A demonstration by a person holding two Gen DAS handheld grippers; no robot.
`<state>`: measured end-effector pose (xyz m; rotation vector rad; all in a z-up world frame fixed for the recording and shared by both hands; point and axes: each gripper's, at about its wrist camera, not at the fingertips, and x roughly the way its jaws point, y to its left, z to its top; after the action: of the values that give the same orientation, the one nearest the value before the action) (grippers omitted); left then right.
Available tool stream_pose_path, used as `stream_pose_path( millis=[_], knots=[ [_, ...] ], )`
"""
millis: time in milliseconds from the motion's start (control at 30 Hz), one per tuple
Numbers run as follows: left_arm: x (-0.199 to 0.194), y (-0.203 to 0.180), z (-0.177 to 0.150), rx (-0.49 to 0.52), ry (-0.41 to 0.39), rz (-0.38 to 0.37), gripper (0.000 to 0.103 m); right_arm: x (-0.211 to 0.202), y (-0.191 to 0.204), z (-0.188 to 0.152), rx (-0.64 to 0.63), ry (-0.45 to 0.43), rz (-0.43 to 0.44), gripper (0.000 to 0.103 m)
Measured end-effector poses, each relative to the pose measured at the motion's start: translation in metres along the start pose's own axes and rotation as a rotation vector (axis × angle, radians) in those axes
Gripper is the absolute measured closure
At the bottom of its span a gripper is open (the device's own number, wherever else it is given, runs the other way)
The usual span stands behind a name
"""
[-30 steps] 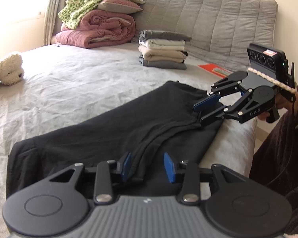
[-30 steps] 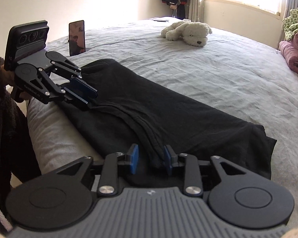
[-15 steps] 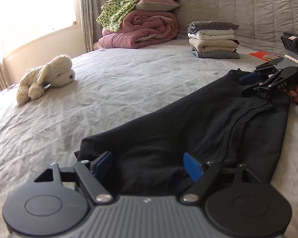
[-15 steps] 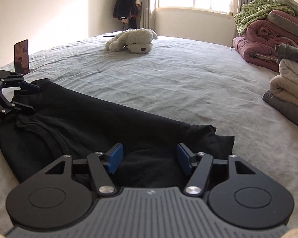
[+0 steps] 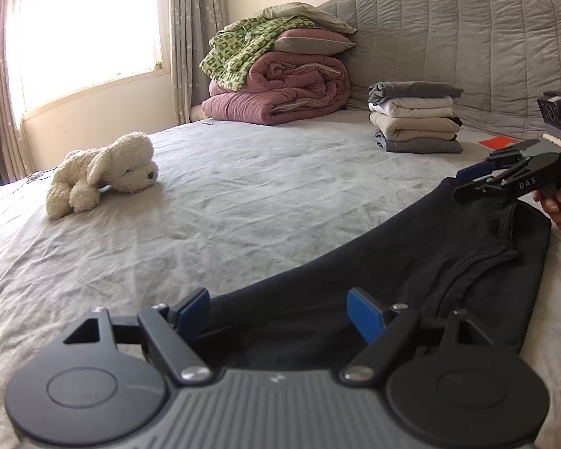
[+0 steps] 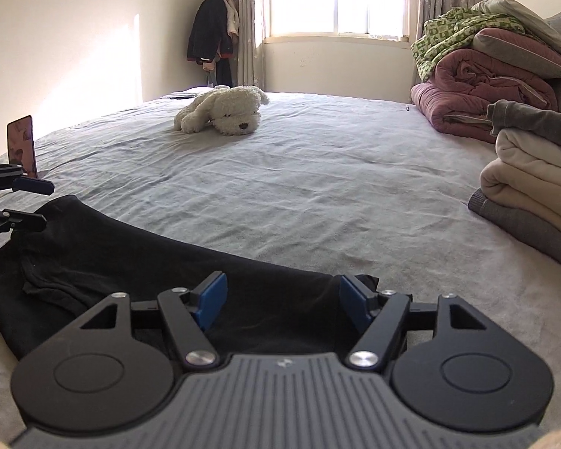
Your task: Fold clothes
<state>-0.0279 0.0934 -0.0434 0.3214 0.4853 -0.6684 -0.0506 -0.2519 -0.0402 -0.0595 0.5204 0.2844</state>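
Both claws stand spread wide over the black garment (image 5: 411,280), which lies folded into a long band along the near edge of the grey bed sheet (image 5: 243,205), running from the bottom centre of the left wrist view up to its right edge. The left gripper (image 5: 278,312) has its blue pads well apart, jaws having just been opening, with the dark cloth lying between them but neither pad pressing on it. Over in the right wrist view, the right gripper (image 6: 282,303) is the same story: jaws just been opening, wide now, one end of the garment under and between the pads, nothing pinched. Each tool shows up in the other's picture: the right one at the far right of the left view, held by a hand (image 5: 557,202), and the left one at the left edge of the right view, above the garment's other end. Upper left of centre in the right view sits a white plush dog (image 6: 224,110); a stack of folded clothes (image 5: 415,118) waits by the padded headboard (image 5: 467,37), beside rolled bedding (image 5: 280,86). A phone (image 6: 21,144) stands upright at the left.
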Motion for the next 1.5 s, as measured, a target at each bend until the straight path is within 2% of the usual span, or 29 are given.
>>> stream_pose_path(
  millis=[67, 167, 367, 467, 600, 667, 867, 1067, 1200, 1367, 1500],
  knots=[
    [0.014, -0.003, -0.007, 0.025, 0.069, 0.0, 0.02, 0.011, -0.002, -0.001, 0.003, 0.03, -0.006, 0.029],
    [0.013, 0.007, -0.011, -0.037, 0.076, -0.018, 0.018, 0.021, -0.007, -0.009, -0.003, 0.076, -0.029, 0.025],
    [0.0, 0.011, -0.015, -0.047, 0.087, -0.011, 0.018, 0.006, -0.018, -0.015, 0.029, 0.072, -0.037, 0.025],
    [-0.01, 0.012, -0.014, -0.049, 0.081, 0.025, 0.018, -0.004, -0.017, -0.014, 0.034, 0.063, -0.064, 0.023],
    [-0.024, 0.005, -0.001, -0.074, -0.003, 0.02, 0.018, -0.016, -0.002, -0.007, 0.001, 0.032, -0.044, 0.021],
    [-0.022, -0.004, 0.004, -0.072, -0.013, -0.013, 0.018, -0.015, 0.013, -0.004, -0.029, 0.028, -0.014, 0.02],
    [0.007, -0.047, 0.012, 0.024, 0.034, -0.095, 0.018, 0.001, 0.048, -0.001, -0.075, 0.063, 0.045, 0.019],
    [0.025, -0.066, 0.014, 0.069, 0.082, -0.111, 0.018, 0.01, 0.067, 0.002, -0.121, 0.069, 0.037, 0.019],
    [0.02, -0.056, 0.006, 0.034, 0.102, -0.142, 0.018, 0.013, 0.064, -0.009, -0.164, 0.112, 0.009, 0.018],
    [-0.001, -0.048, -0.011, 0.028, 0.087, -0.179, 0.016, -0.005, 0.041, -0.024, -0.142, 0.092, 0.024, 0.009],
    [-0.022, -0.039, -0.022, 0.006, 0.085, -0.197, 0.016, -0.028, 0.02, -0.033, -0.12, 0.075, 0.025, 0.008]
  ],
)
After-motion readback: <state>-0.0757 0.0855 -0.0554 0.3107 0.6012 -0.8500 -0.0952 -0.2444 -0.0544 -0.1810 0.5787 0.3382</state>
